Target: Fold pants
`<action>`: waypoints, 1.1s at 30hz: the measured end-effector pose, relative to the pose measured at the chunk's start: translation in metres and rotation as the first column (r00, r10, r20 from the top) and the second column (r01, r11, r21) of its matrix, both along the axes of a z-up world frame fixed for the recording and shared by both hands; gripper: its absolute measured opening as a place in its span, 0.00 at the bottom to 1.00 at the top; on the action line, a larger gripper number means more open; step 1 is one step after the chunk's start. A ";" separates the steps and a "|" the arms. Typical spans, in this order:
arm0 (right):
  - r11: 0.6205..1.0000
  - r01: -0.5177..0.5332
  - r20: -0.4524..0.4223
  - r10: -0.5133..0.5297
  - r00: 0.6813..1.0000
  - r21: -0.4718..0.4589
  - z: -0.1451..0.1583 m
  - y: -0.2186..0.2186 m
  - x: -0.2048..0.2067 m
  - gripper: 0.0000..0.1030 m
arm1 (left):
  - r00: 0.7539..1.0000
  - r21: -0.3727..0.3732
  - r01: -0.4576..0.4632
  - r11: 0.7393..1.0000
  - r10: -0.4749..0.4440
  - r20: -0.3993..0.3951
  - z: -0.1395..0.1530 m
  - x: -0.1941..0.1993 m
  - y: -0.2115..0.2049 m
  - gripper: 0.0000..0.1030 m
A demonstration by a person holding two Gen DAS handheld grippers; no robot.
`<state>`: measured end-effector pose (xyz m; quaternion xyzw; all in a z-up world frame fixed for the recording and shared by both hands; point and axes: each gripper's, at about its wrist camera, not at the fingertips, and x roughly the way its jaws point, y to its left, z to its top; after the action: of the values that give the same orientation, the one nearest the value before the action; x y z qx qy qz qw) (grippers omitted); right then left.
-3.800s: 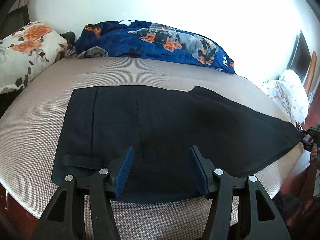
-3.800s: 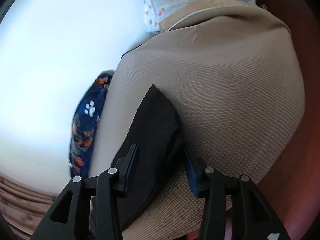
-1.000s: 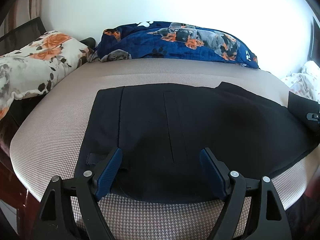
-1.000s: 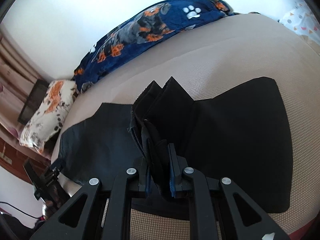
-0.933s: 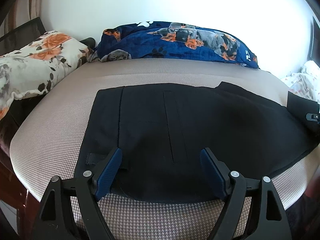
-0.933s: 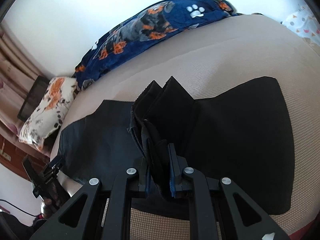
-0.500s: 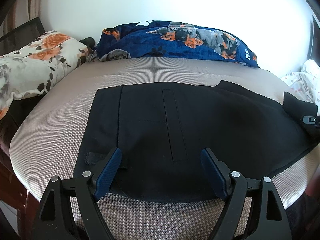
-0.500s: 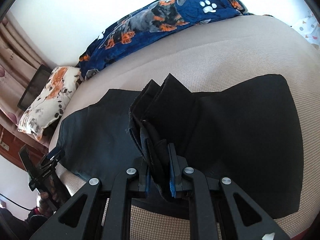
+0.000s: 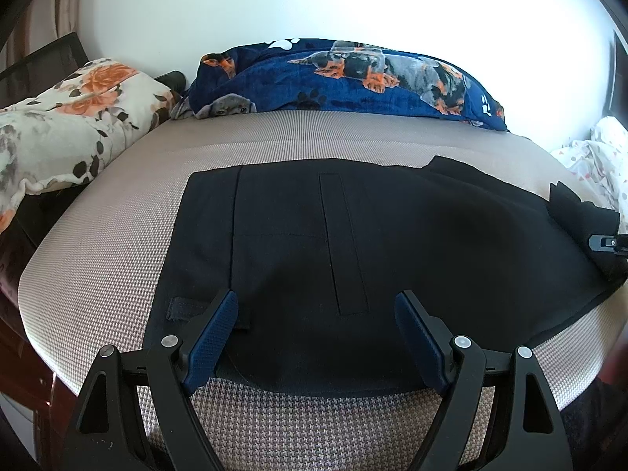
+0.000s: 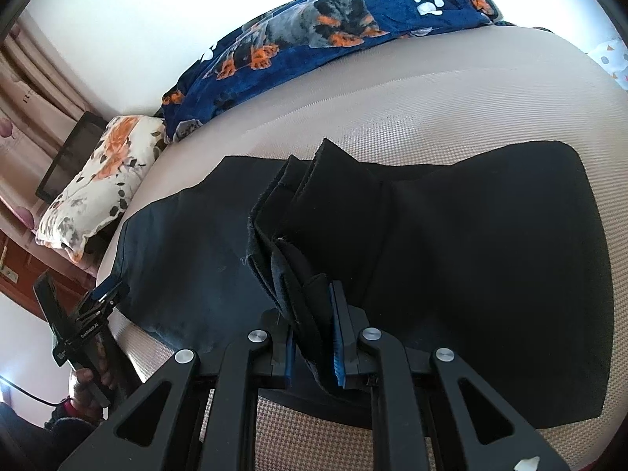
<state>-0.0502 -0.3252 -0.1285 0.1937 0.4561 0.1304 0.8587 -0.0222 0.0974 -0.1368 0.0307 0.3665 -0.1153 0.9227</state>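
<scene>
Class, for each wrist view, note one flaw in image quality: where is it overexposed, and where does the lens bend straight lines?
Left wrist view: the wall burns out to white, and the bed edge bows into a curve. Right wrist view: the wall is washed out too, black vignette fills the corners, and the pants lose fold detail in flat black.

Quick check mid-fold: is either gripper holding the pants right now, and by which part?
The right gripper is shut on the black pants, gripping the bunched leg-end hems. The left gripper is open over the waistband end, holding nothing.
</scene>
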 end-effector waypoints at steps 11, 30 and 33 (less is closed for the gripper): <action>0.999 -0.037 -0.009 0.037 0.999 -0.004 -0.005 0.016 0.001 0.16 | 1.000 0.001 -0.001 1.000 0.001 -0.001 0.000 0.000 0.000 0.80; 0.877 -0.181 0.055 0.176 0.983 0.445 0.036 -0.036 -0.008 0.43 | 1.000 0.008 0.002 1.000 -0.002 0.001 0.001 0.000 0.000 0.80; 0.856 -0.153 0.114 0.110 0.987 0.494 0.053 -0.065 -0.009 0.56 | 1.000 0.019 0.005 1.000 -0.005 0.005 0.001 -0.001 -0.001 0.80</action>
<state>-0.0595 -0.3900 -0.0752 0.3728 0.3831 0.3104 0.7861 -0.0230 0.0965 -0.1356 0.0405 0.3652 -0.1141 0.9230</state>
